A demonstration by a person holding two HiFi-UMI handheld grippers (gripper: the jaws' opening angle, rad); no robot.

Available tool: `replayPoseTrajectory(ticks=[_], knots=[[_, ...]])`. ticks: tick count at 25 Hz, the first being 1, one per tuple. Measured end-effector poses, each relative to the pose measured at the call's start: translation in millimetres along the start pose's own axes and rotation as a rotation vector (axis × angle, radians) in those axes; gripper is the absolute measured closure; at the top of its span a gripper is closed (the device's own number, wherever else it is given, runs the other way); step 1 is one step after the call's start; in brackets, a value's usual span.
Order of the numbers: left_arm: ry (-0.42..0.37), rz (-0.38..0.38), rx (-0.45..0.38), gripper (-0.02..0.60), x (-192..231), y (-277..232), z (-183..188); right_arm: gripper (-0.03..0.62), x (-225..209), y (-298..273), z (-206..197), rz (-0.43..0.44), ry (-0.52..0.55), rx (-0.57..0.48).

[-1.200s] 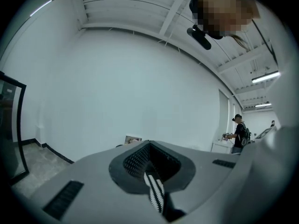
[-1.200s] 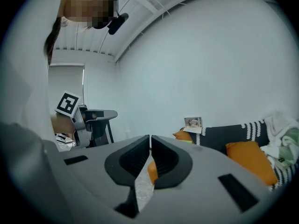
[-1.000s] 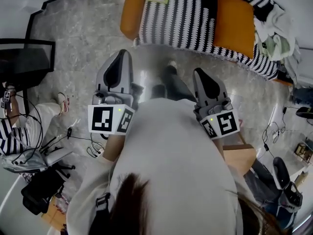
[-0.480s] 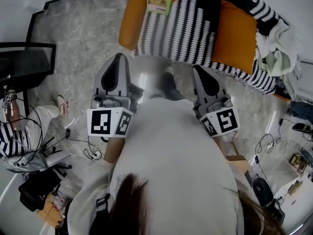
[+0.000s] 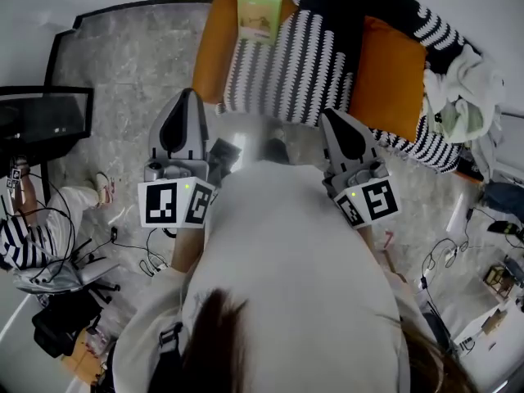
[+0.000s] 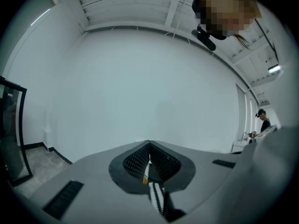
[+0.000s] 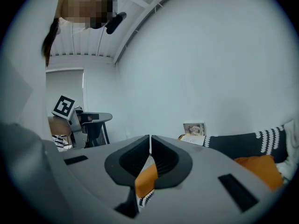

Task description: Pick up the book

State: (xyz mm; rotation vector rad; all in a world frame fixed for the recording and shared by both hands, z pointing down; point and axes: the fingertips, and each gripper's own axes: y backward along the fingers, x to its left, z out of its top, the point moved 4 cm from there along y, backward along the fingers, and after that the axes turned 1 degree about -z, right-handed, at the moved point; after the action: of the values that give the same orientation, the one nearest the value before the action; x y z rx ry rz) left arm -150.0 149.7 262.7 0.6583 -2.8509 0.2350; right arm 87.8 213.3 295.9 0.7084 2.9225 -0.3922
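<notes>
The book (image 5: 259,16), with a pale green cover, lies on the orange sofa (image 5: 214,39) at the top of the head view. It also shows in the right gripper view as a small book (image 7: 194,129) by the sofa's far end. My left gripper (image 5: 187,97) hangs over the floor short of the sofa's front, jaws together and nothing between them. Its own view shows the left gripper (image 6: 149,144) facing a bare white wall. My right gripper (image 5: 334,116) is level with it, to the right. The right gripper (image 7: 150,137) is shut and holds nothing.
A black-and-white striped blanket (image 5: 303,51) covers the sofa's middle, with an orange cushion (image 5: 389,72) and white cloth (image 5: 463,76) to the right. A dark glass table (image 5: 49,117) stands left. A seated person (image 5: 24,244), cables (image 5: 131,244) and gear lie on the marble floor.
The sofa and book have slid down into fuller view as I moved toward them. Both grippers have advanced with me and stay shut.
</notes>
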Motion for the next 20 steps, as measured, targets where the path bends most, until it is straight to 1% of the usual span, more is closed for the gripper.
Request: replayPoseTrajectory(ticks=[6, 10, 14, 17, 20], knots=[[-0.006, 0.051, -0.021, 0.572, -1, -26, 4, 0.565, -35, -15, 9, 0.021, 0.004, 0.001], [-0.01, 0.082, -0.02, 0.572, 2, -36, 5, 0.565, -46, -26, 11, 0.044, -0.009, 0.006], [-0.017, 0.1, 0.0, 0.572, 8, -44, 4, 0.565, -52, -34, 10, 0.048, -0.027, 0.008], [-0.02, 0.099, -0.001, 0.572, 10, -56, 9, 0.565, -60, -40, 11, 0.04, -0.046, 0.011], [-0.029, 0.078, 0.01, 0.572, 11, -69, 13, 0.565, -64, -48, 12, 0.029, -0.062, 0.016]])
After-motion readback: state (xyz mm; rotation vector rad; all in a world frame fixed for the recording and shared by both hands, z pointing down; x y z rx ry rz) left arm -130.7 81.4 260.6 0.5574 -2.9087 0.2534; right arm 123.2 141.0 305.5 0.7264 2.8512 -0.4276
